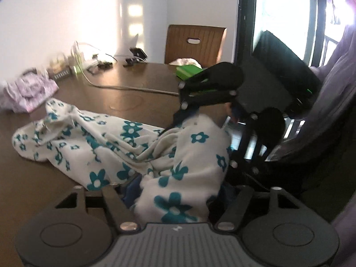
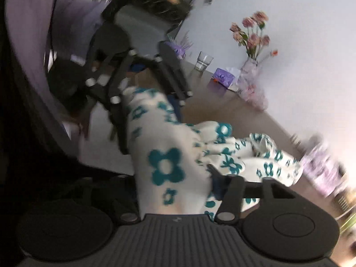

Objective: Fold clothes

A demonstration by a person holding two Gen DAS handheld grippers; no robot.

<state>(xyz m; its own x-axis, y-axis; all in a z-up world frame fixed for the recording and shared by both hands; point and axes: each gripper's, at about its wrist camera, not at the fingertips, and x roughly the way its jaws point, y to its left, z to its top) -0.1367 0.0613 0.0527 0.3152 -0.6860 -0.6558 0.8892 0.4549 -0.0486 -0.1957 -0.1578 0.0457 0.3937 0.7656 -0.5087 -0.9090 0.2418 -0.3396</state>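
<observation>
A white fleece garment with teal flowers (image 1: 124, 146) lies crumpled on the brown table (image 1: 133, 84) and runs up into both grippers. My left gripper (image 1: 175, 191) is shut on one edge of it, cloth bunched between the fingers. My right gripper (image 1: 189, 120) is shut on another edge close by, seen from the left wrist view. In the right wrist view the garment (image 2: 169, 153) fills the jaws of my right gripper (image 2: 175, 184), and the left gripper (image 2: 142, 102) grips the cloth just ahead.
A folded pink garment (image 1: 26, 89) lies at the table's left. Cables and small devices (image 1: 106, 62), a green box (image 1: 189, 71) and a wooden chair (image 1: 195, 42) are at the far side. A glass (image 2: 203, 61), tissue pack (image 2: 222, 75) and flower vase (image 2: 251, 51) stand by the wall.
</observation>
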